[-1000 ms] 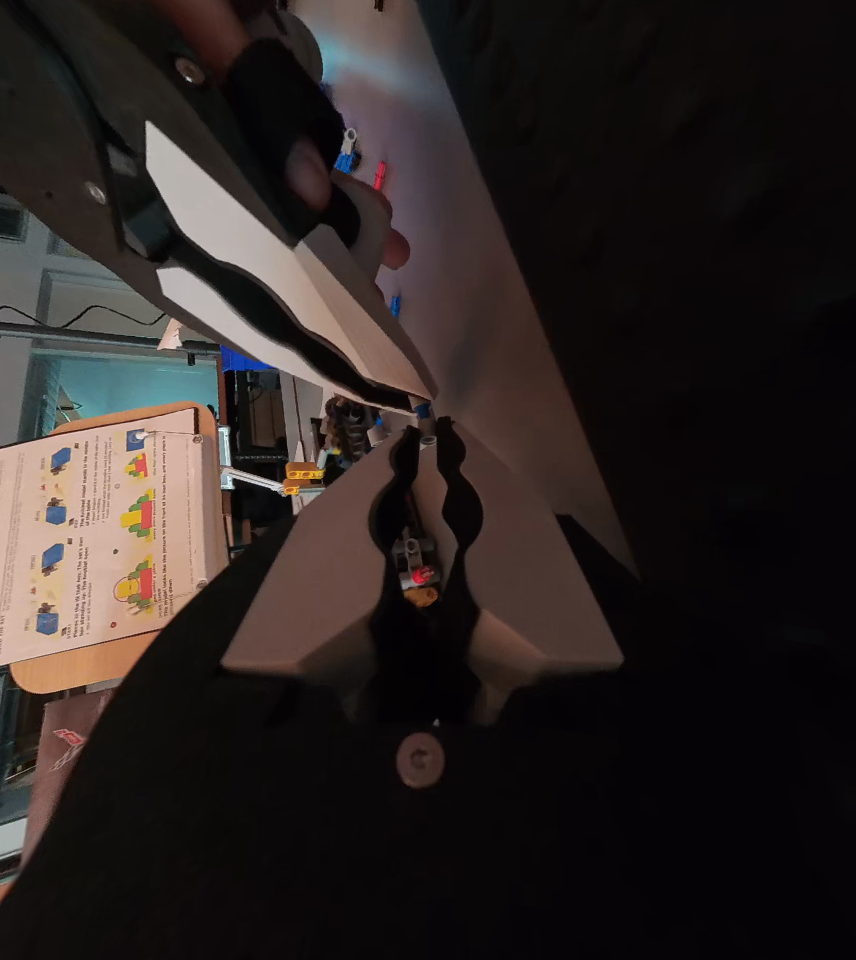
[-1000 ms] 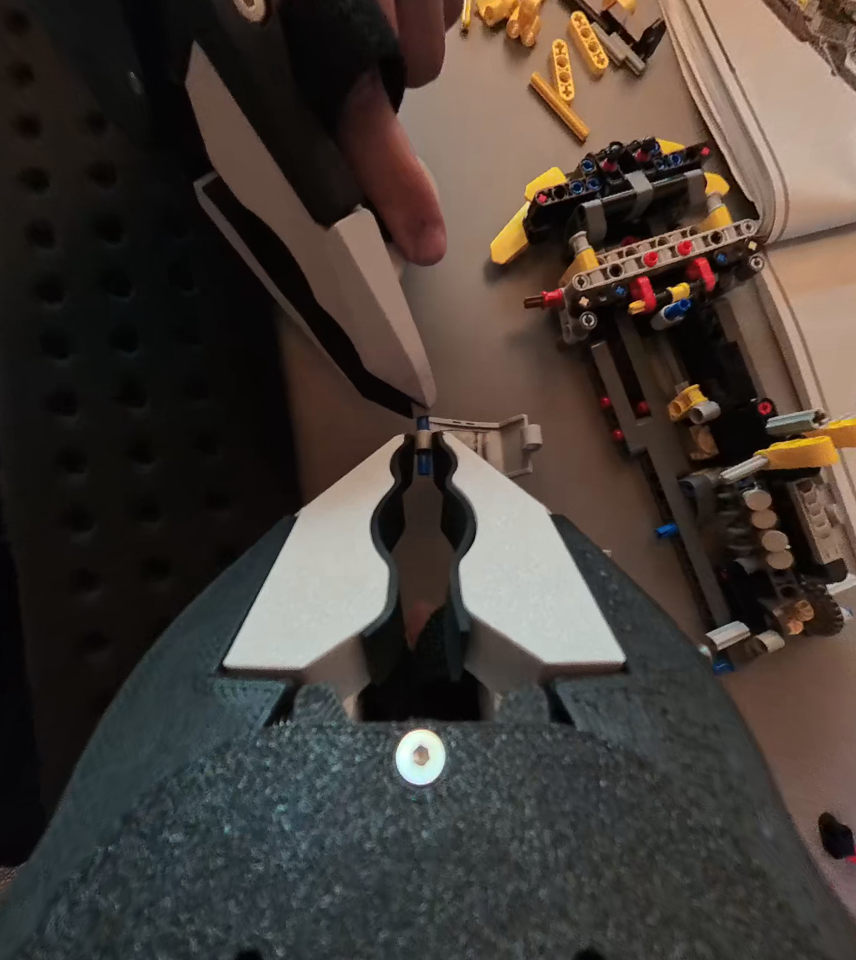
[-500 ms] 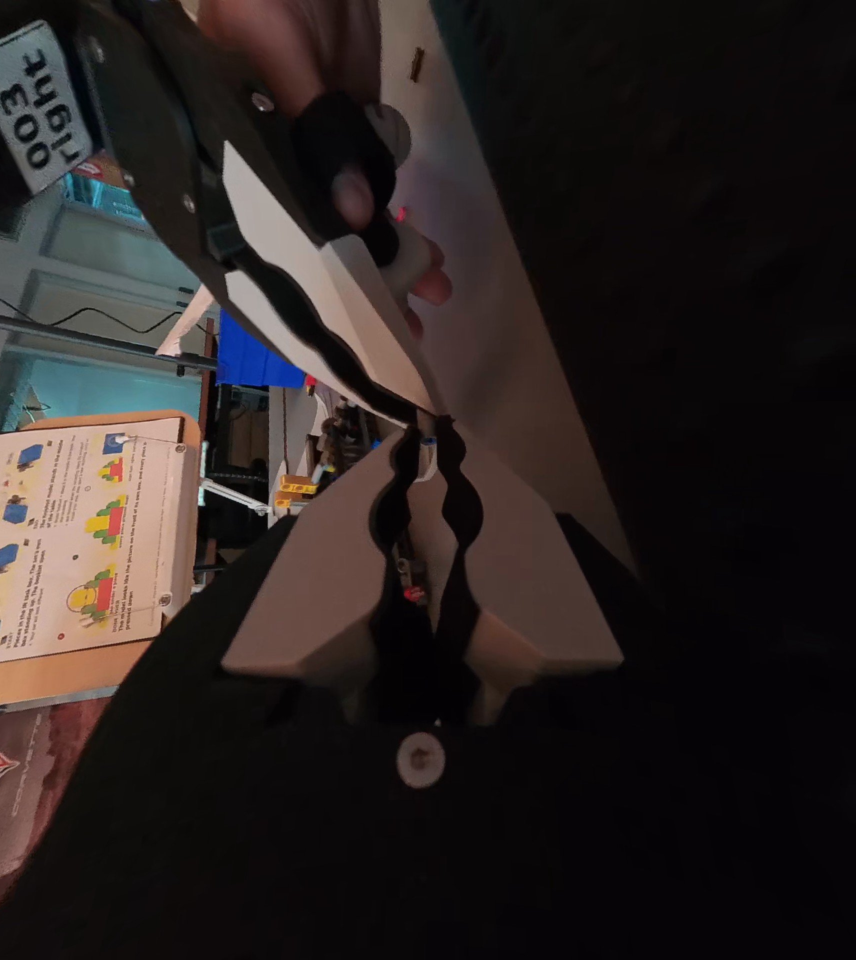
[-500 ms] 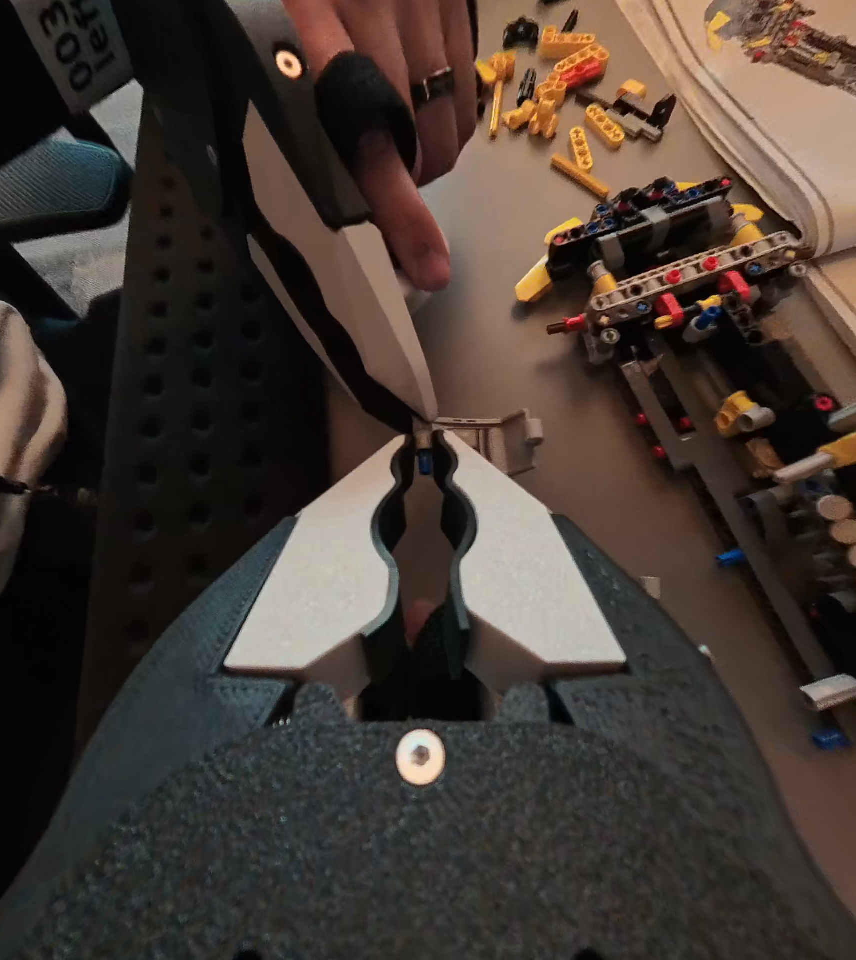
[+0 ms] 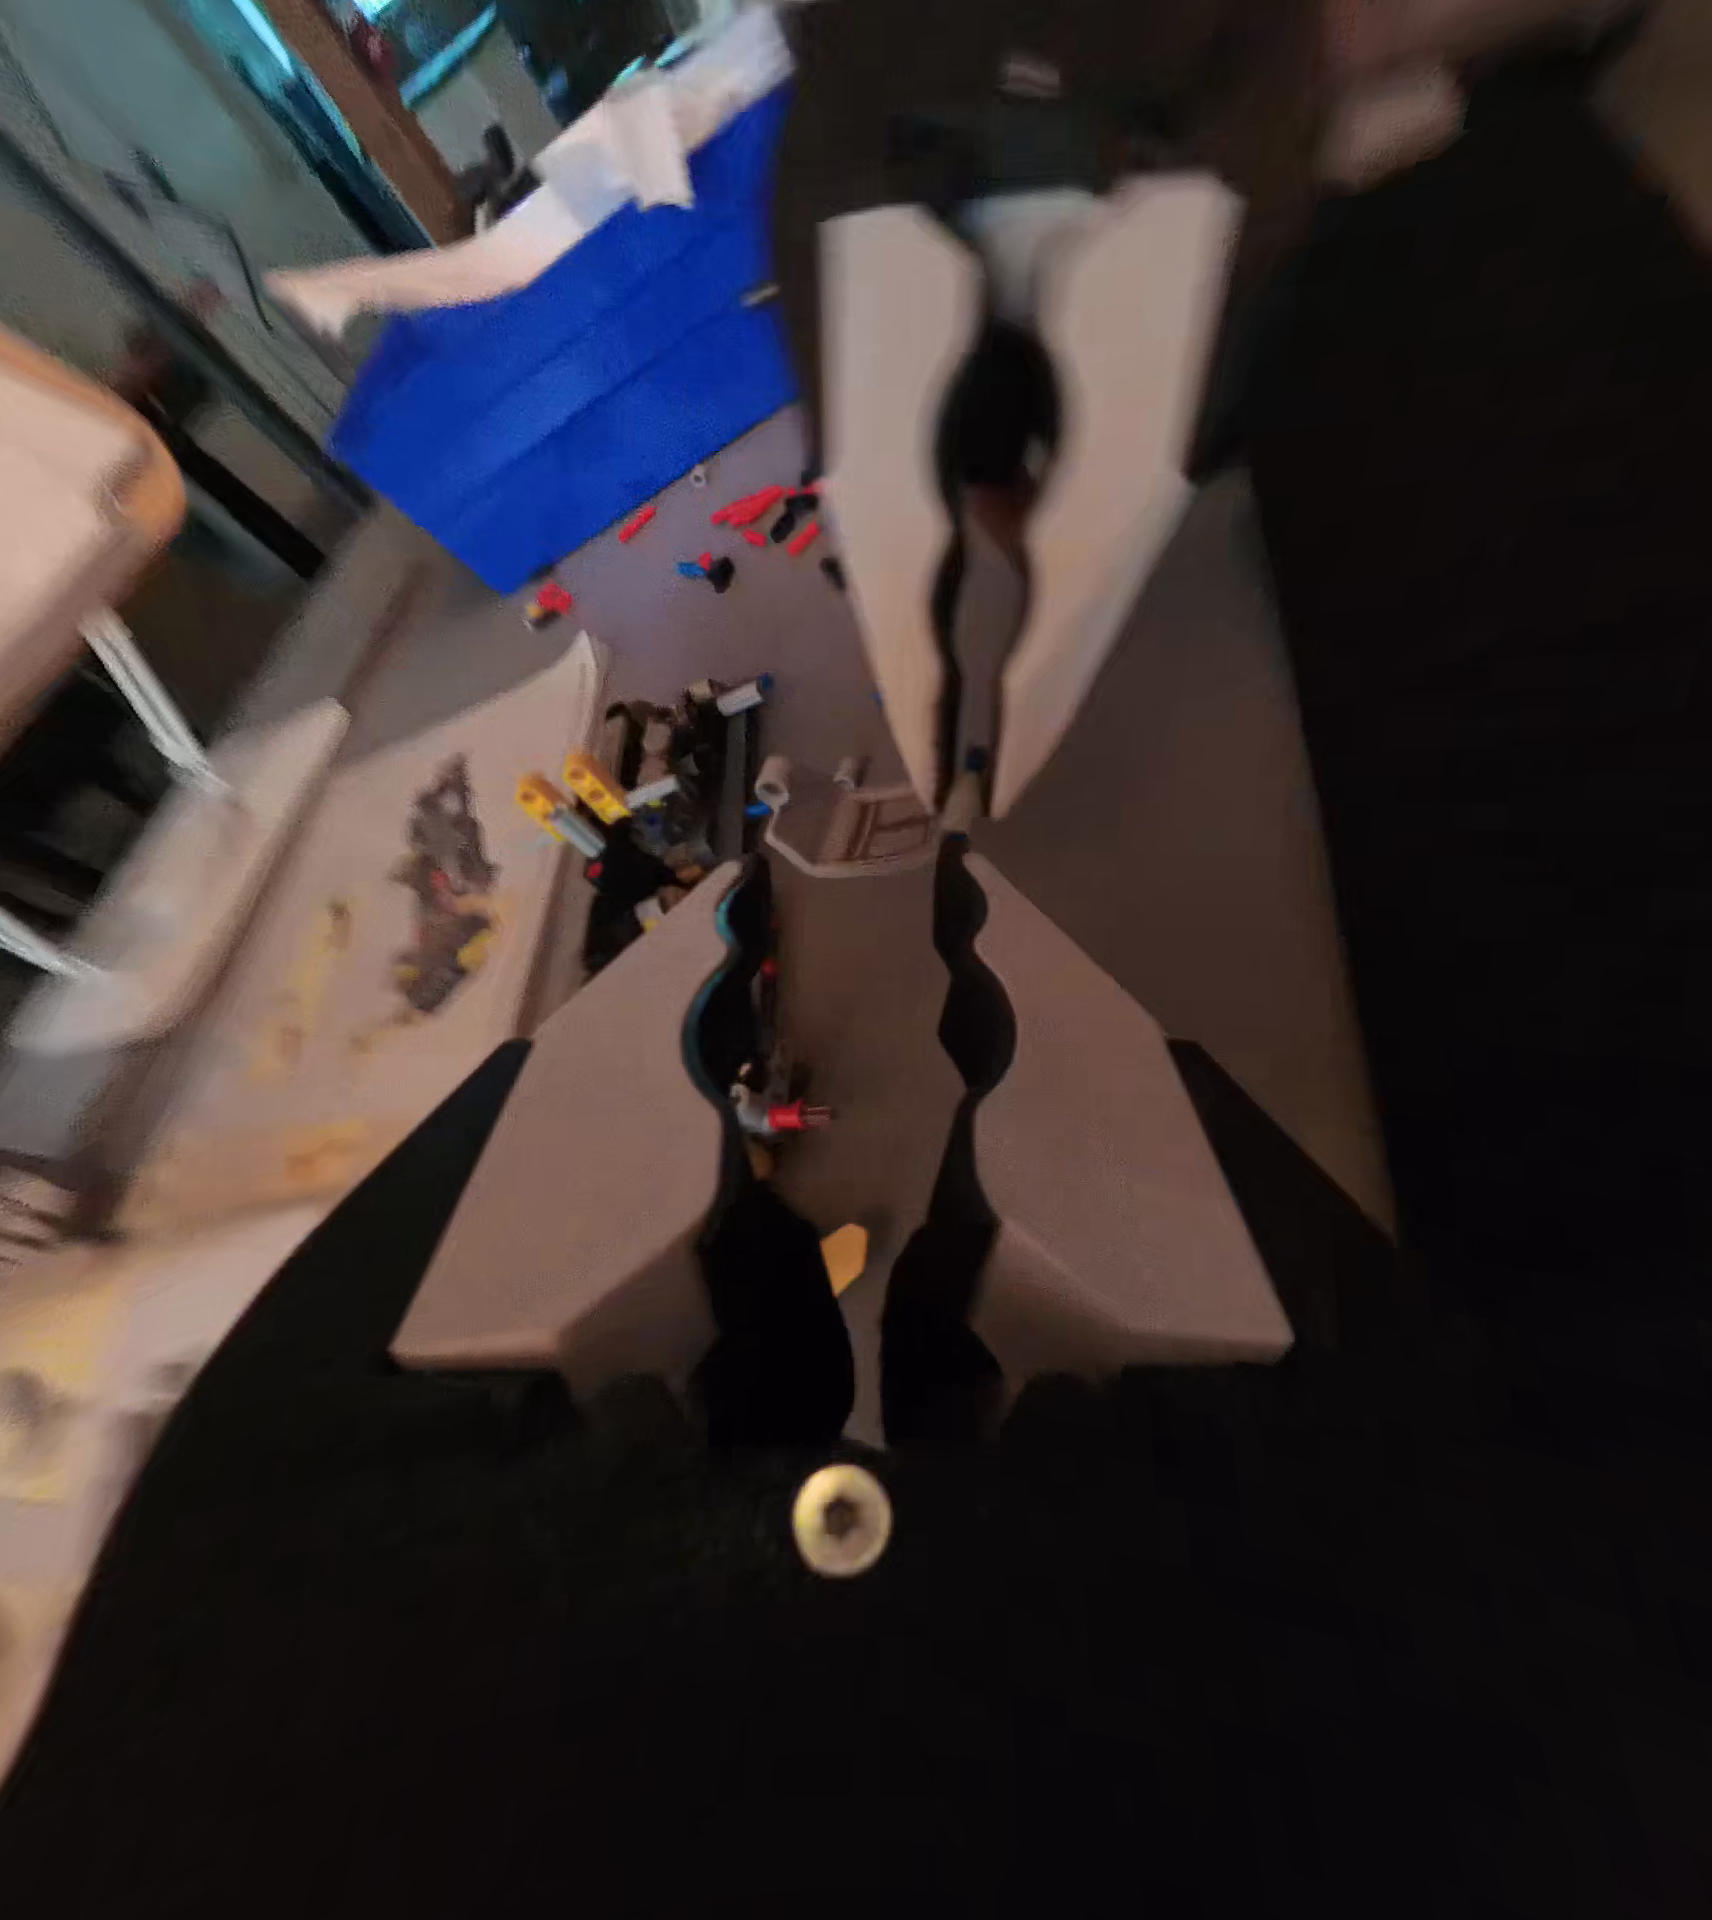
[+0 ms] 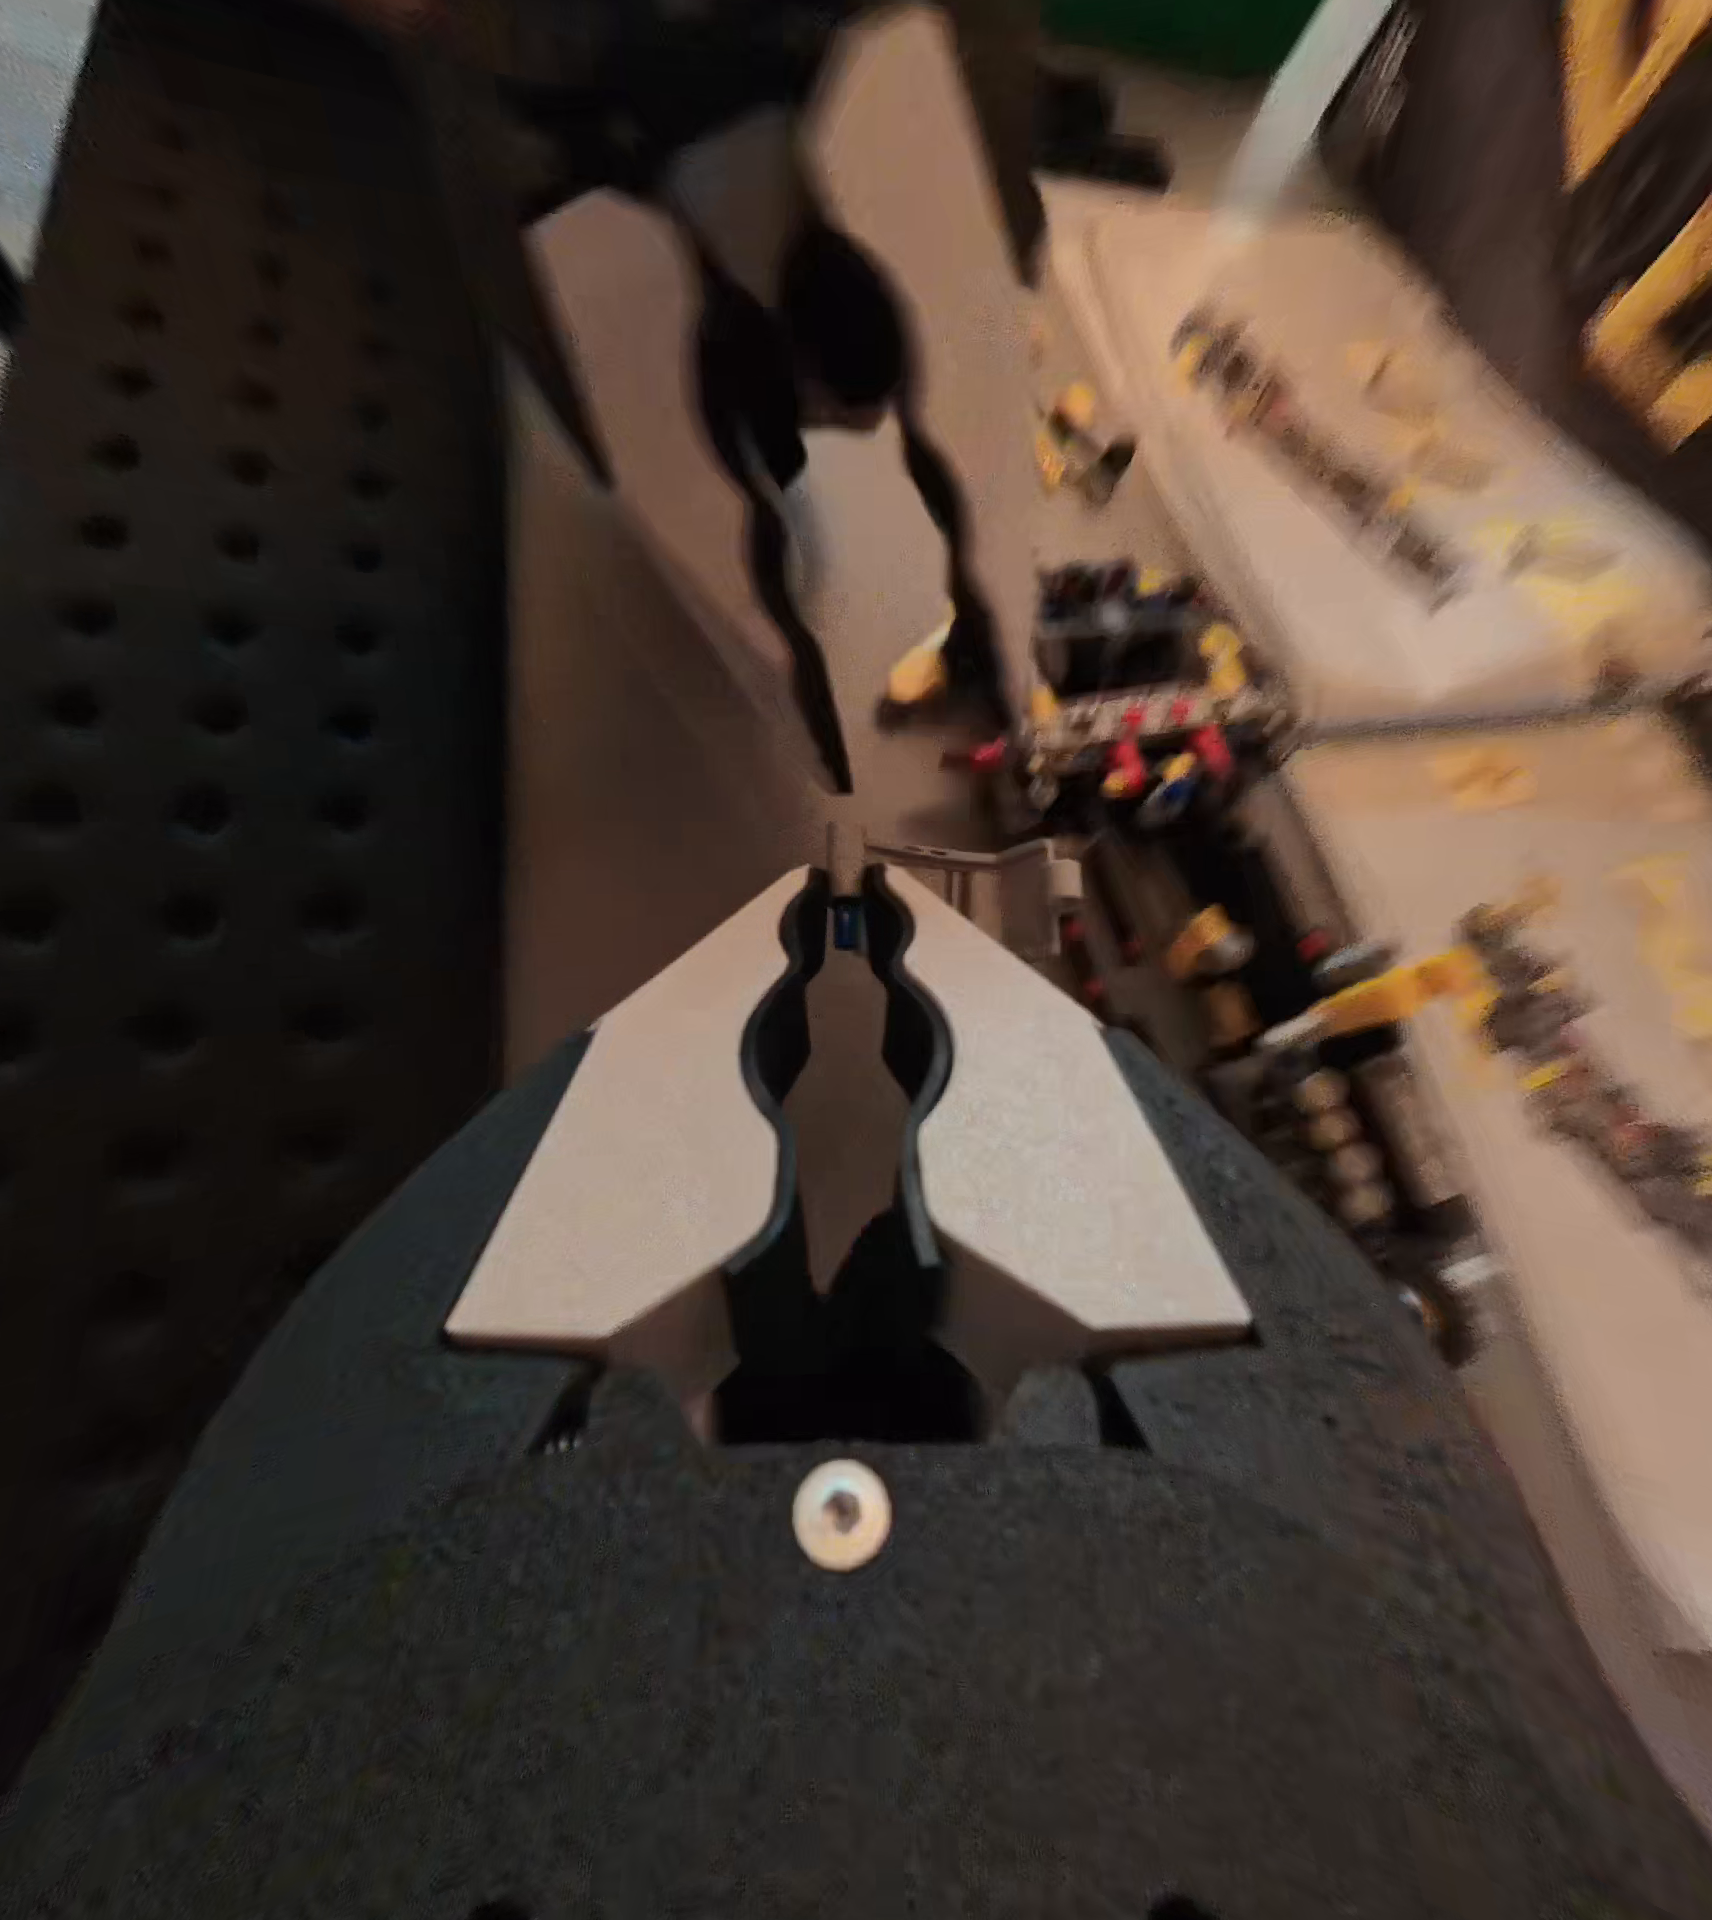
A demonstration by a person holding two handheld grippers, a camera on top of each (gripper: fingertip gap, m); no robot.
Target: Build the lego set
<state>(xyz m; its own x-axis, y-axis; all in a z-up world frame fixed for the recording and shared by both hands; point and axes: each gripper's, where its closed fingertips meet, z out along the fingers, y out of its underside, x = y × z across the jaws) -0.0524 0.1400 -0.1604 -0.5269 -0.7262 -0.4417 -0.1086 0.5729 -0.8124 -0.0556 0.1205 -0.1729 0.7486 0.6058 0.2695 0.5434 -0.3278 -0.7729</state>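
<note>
My right gripper is shut on a small blue pin stuck in a grey panel piece, which juts out to the right of the tips. My left gripper is open, its jaws well apart, with the grey panel piece just beyond its tips. The right gripper comes down from the top of the left wrist view onto that piece. The left gripper shows at the top of the right wrist view, tip close above the piece. The half-built black, grey and yellow model lies on the table. Both views are motion-blurred.
An open instruction booklet lies left of the model; it also shows in the right wrist view. A blue bin stands at the back, with loose red and blue pieces before it. A black perforated chair back is at left. Both grippers' tips are close together, under 4 cm apart.
My left gripper has opened and let go of the grey panel piece. Both grippers have swung round fast to face each other head-on. The right gripper still grips the blue pin.
</note>
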